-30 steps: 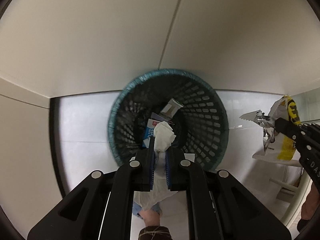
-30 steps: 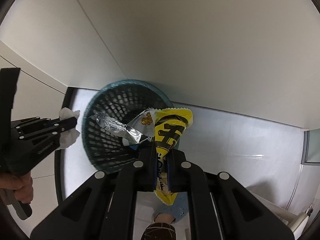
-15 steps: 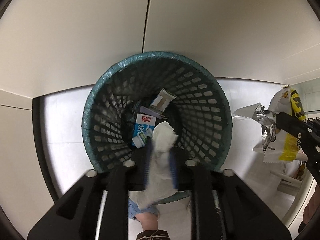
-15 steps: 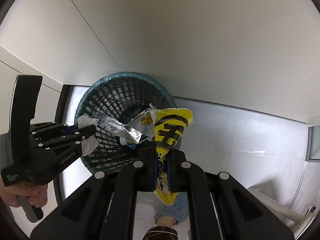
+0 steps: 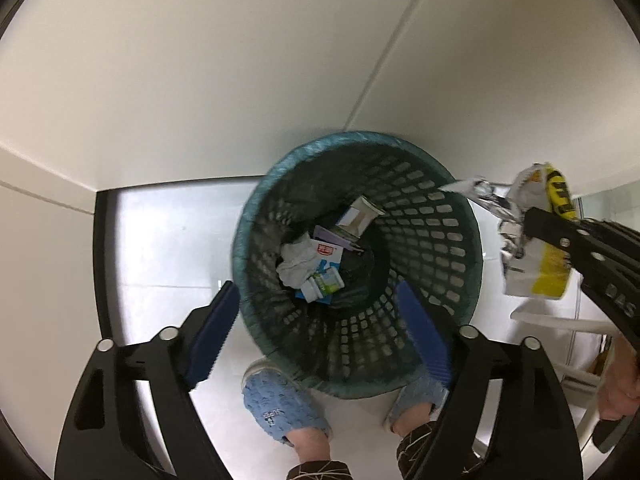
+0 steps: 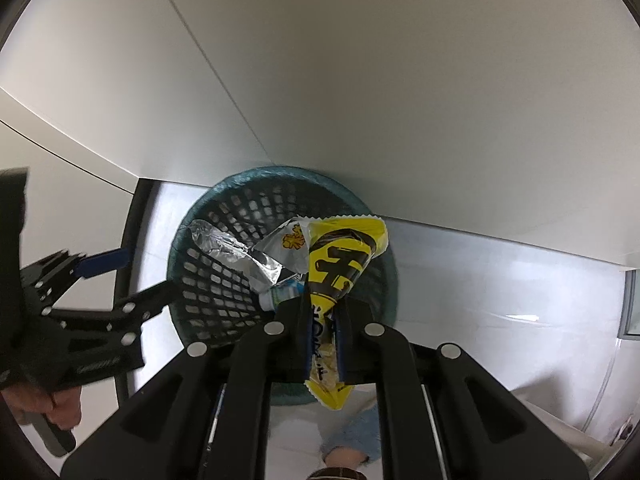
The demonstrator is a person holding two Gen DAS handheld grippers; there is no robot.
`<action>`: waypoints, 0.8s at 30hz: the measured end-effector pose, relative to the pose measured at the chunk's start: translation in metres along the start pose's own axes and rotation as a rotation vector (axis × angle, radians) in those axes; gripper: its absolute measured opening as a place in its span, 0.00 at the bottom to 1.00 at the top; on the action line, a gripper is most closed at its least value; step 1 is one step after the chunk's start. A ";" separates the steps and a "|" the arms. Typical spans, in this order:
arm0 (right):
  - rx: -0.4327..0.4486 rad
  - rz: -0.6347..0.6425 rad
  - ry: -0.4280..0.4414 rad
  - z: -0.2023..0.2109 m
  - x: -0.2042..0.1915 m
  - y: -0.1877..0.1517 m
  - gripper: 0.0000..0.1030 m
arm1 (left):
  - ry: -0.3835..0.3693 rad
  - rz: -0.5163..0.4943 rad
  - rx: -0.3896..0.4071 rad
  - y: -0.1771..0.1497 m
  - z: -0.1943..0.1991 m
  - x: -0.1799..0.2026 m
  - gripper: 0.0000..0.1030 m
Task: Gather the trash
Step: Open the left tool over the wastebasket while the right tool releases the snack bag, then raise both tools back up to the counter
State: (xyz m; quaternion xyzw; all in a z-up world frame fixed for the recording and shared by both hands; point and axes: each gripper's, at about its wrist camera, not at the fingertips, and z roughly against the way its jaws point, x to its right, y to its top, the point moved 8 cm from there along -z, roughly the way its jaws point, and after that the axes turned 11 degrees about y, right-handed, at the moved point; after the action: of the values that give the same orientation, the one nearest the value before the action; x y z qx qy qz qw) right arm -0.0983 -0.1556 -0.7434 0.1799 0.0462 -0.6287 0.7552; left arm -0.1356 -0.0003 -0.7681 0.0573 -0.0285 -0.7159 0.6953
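Our left wrist view looks into the teal basket (image 5: 360, 364): a crumpled tissue (image 5: 297, 264) lies among cartons at its bottom. The left gripper (image 5: 320, 328) has just been opening; its jaws stand wide and bare. Only the right view shows the right gripper (image 6: 323, 322) clamped on the yellow wrapper (image 6: 340, 264), long axis pointing toward the basket's rim, floor (image 6: 500, 292) open rightward.
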 end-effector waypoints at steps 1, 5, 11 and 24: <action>0.001 -0.009 0.012 -0.003 -0.003 0.001 0.08 | 0.000 0.011 -0.002 -0.002 0.001 -0.005 0.84; -0.003 -0.040 0.046 -0.014 -0.012 0.000 0.12 | -0.009 0.034 -0.007 -0.006 0.008 -0.018 0.88; -0.014 -0.074 0.044 -0.022 -0.018 -0.008 0.26 | -0.014 0.062 0.009 -0.009 0.016 -0.033 0.94; 0.038 -0.126 -0.054 -0.004 -0.010 -0.010 0.85 | 0.011 0.087 0.036 -0.008 0.031 -0.049 0.94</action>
State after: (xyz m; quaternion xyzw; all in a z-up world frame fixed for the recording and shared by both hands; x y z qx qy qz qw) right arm -0.1098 -0.1462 -0.7467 0.1738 0.0250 -0.6803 0.7116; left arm -0.1458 0.0473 -0.7364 0.0726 -0.0399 -0.6841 0.7247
